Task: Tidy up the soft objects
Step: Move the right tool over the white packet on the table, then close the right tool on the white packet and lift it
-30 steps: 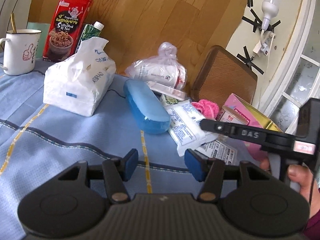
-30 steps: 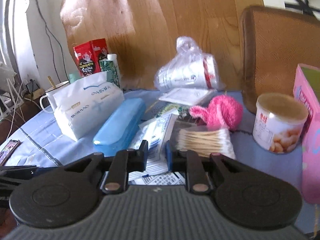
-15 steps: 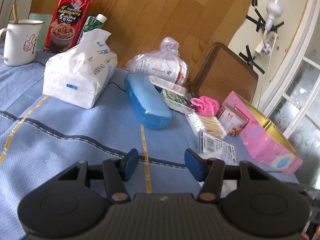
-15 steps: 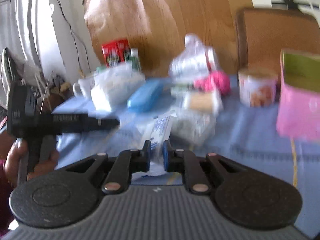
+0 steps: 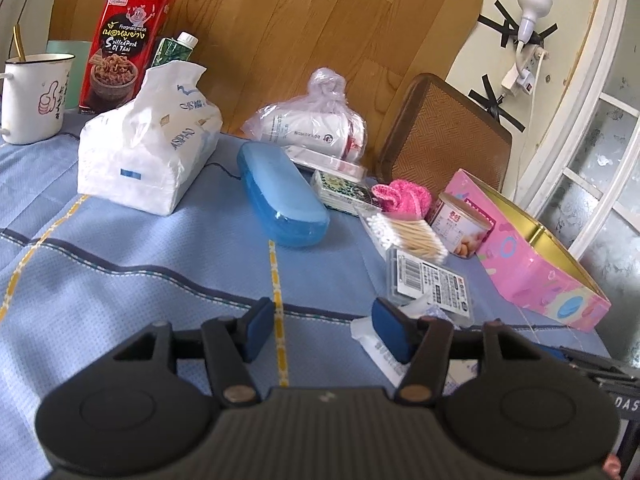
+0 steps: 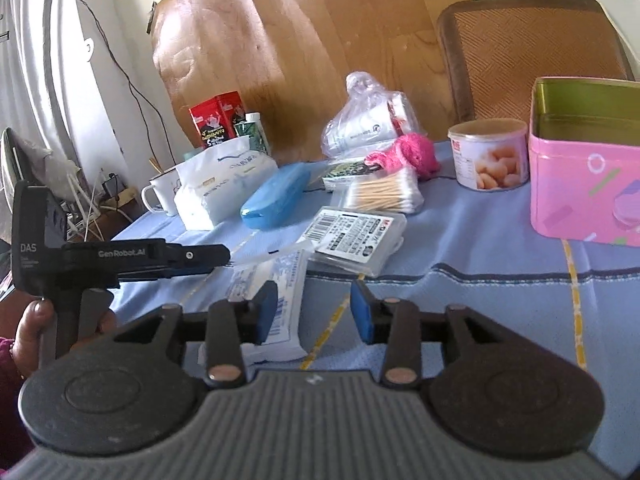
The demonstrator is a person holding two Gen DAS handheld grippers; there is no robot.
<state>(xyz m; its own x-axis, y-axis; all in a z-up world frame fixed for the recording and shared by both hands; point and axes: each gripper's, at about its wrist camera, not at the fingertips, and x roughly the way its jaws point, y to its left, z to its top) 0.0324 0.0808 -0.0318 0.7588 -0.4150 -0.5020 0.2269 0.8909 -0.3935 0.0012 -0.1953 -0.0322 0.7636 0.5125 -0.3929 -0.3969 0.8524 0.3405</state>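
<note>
A white wipes packet [image 6: 286, 280] lies flat on the blue cloth [image 6: 460, 240]. My right gripper [image 6: 314, 312] is just over it with jaws opening. The packet sits under the left finger and partly in the gap, and neither pad presses on it. My left gripper [image 5: 325, 332] hovers low over the cloth, its jaws opening with nothing between them. The same packet [image 5: 372, 346] shows behind its right finger. In the right wrist view the left gripper [image 6: 212, 258] points in from the left. A pink knitted piece [image 5: 402, 196] and a white tissue pack [image 5: 148, 148] lie farther back.
A barcode-labelled flat pack [image 6: 356, 240], cotton swabs [image 6: 384, 194], a blue case [image 5: 280, 196], a bagged white roll [image 5: 316, 128] and a can [image 6: 488, 156] crowd the middle. An open pink tin [image 6: 584, 184] stands right. A mug [image 5: 34, 96], a red box [image 5: 124, 44] and a chair back [image 5: 448, 136] stand behind.
My right gripper drew back from the pile toward the near edge with the white packet, then its jaws parted and the packet now lies on the cloth. The left jaws widened slightly.
</note>
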